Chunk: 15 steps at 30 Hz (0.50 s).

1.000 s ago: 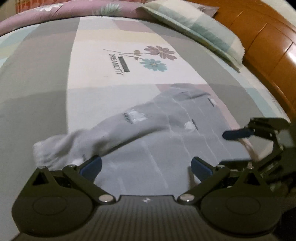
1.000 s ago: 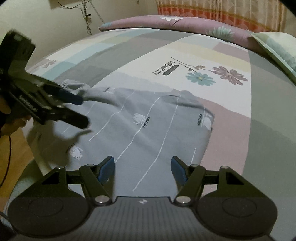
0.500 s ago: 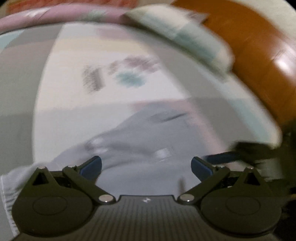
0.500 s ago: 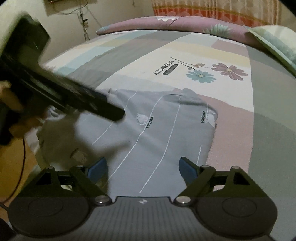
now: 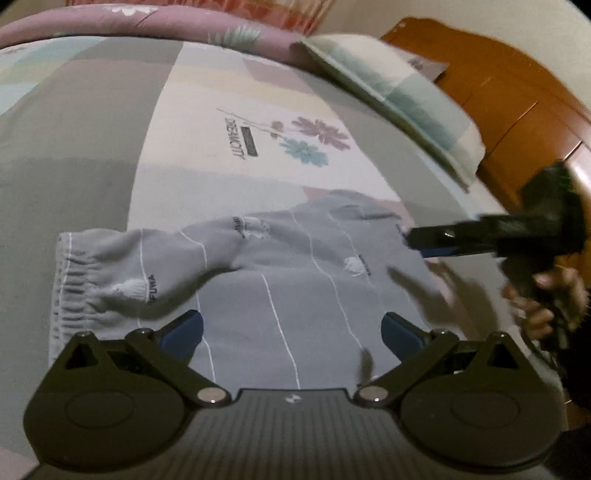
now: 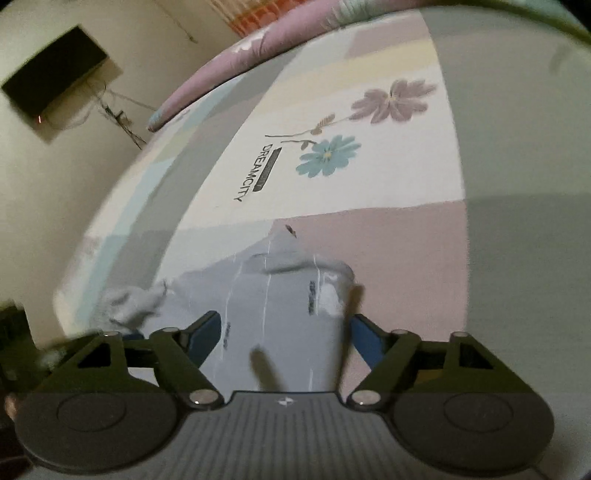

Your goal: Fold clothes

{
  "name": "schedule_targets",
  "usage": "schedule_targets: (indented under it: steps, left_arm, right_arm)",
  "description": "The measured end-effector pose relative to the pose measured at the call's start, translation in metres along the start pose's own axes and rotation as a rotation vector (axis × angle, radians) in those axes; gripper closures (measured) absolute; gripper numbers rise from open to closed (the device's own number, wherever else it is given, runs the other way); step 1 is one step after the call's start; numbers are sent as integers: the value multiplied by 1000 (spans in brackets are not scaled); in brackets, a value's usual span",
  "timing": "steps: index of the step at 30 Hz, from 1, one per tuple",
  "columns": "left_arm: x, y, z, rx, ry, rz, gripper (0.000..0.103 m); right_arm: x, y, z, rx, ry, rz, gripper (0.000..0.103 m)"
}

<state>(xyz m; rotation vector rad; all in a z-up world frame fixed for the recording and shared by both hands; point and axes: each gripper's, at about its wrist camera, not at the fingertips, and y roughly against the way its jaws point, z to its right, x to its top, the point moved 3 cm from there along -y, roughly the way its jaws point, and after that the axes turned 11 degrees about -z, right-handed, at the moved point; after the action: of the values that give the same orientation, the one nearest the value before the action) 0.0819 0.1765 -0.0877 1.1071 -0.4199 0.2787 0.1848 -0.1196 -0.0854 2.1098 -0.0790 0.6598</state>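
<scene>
A grey garment (image 5: pixel 295 280) with thin white stripes lies spread on the bed; its elastic-cuffed sleeve (image 5: pixel 85 280) stretches out to the left. My left gripper (image 5: pixel 291 328) hovers open over the garment's near part, nothing between its fingers. In the left wrist view my right gripper (image 5: pixel 421 242) reaches in from the right, its tip at the garment's far right edge. In the right wrist view that gripper (image 6: pixel 284 332) stands open, with the garment (image 6: pixel 280 306) lying between and under its fingers. The far sleeve (image 6: pixel 133 302) is bunched at the left.
The bed sheet (image 5: pixel 236 110) has colour blocks and a flower print. A striped pillow (image 5: pixel 399 99) and a wooden headboard (image 5: pixel 517 110) stand at the right. A rolled purple quilt (image 5: pixel 147 22) lies at the back. A hand (image 5: pixel 546 299) holds the right gripper. A dark screen (image 6: pixel 55 74) hangs on the wall.
The sleeve, bunched by my left fingers a second ago, now lies flat out to the left. My right gripper has swung forward to the garment's far right edge.
</scene>
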Motion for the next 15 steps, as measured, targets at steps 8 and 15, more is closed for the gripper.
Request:
schedule_targets:
  steps: [8, 15]
  left_arm:
    - [-1, 6, 0, 2, -17, -14, 1]
    - [-13, 29, 20, 177, -185, 30, 1]
  right_arm:
    - [41, -9, 29, 115, -126, 24, 24]
    - [-13, 40, -26, -136, 297, 5, 55]
